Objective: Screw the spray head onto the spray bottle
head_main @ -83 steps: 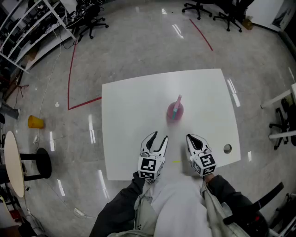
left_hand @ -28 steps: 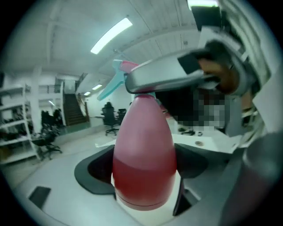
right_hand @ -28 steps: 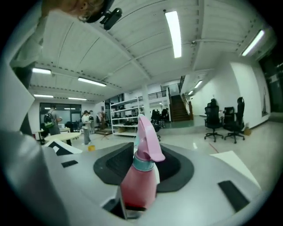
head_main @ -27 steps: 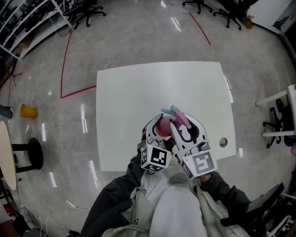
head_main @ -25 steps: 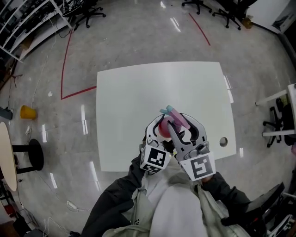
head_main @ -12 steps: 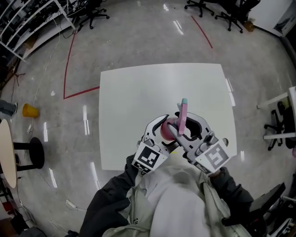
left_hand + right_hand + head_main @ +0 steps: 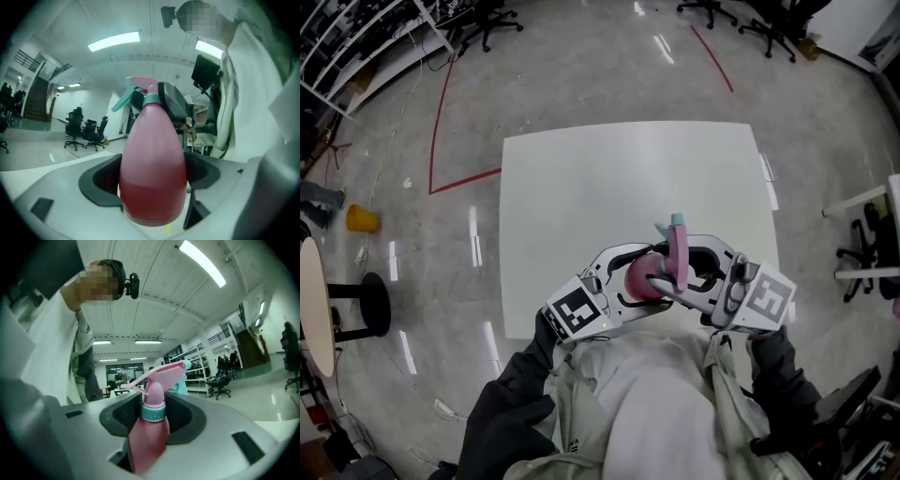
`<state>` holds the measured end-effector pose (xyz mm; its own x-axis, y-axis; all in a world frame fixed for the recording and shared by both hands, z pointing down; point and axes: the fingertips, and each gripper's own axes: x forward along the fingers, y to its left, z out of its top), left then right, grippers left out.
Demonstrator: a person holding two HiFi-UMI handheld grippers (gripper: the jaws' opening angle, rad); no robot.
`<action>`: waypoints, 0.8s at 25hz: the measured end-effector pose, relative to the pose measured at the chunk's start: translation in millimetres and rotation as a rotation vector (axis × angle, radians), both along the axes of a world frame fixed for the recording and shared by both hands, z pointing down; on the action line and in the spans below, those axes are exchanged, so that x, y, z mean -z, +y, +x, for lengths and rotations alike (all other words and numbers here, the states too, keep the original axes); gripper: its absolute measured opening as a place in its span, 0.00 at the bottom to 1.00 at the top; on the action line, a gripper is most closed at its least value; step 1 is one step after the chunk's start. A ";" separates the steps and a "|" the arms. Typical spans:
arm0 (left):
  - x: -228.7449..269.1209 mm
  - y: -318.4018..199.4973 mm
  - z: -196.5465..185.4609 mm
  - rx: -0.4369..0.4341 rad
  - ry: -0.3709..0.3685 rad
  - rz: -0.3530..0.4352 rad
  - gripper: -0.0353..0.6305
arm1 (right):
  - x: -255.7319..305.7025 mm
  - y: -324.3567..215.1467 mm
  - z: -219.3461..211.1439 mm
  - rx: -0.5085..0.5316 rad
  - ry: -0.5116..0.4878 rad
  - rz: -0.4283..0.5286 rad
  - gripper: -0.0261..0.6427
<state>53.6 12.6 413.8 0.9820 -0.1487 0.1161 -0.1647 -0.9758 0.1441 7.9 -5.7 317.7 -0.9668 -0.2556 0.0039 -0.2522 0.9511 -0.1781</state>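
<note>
**Both claws closed on the pink bottle, held over the near edge of the surface**

The left claw [image 7: 151,190] is clamped on the wide lower body of the spray bottle [image 7: 152,159], its dark pads pressing on either side; red liquid fills the lower part. The right claw [image 7: 153,422] is closed further up, gripping the spray head [image 7: 157,379] at its teal collar [image 7: 153,414], with the pink trigger and the teal nozzle tip standing clear above the jaws. The head sits on the bottle's neck; whether it is screwed tight cannot be told.

In the head view the two claws meet from opposite sides, the left from the person's left and the right from the right, with the bottle between them close to the person's body. Beyond them lies the white surface [image 7: 581,197], bare. Around it is a shiny grey floor [image 7: 581,66] with a red tape line [image 7: 441,117] and a small yellow object [image 7: 362,218] well off to the left.
</note>
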 end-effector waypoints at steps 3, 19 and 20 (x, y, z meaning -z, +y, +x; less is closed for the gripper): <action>4.7 -7.2 -2.9 0.033 0.025 -0.026 0.68 | 5.6 -8.5 1.1 -0.029 -0.016 0.024 0.24; 13.9 -59.2 -29.4 0.419 -0.008 0.086 0.68 | 4.5 -9.7 27.1 -0.367 0.054 0.171 0.31; 17.9 -53.8 -28.4 0.377 0.011 0.095 0.68 | 10.8 -10.8 34.9 -0.356 0.014 0.174 0.34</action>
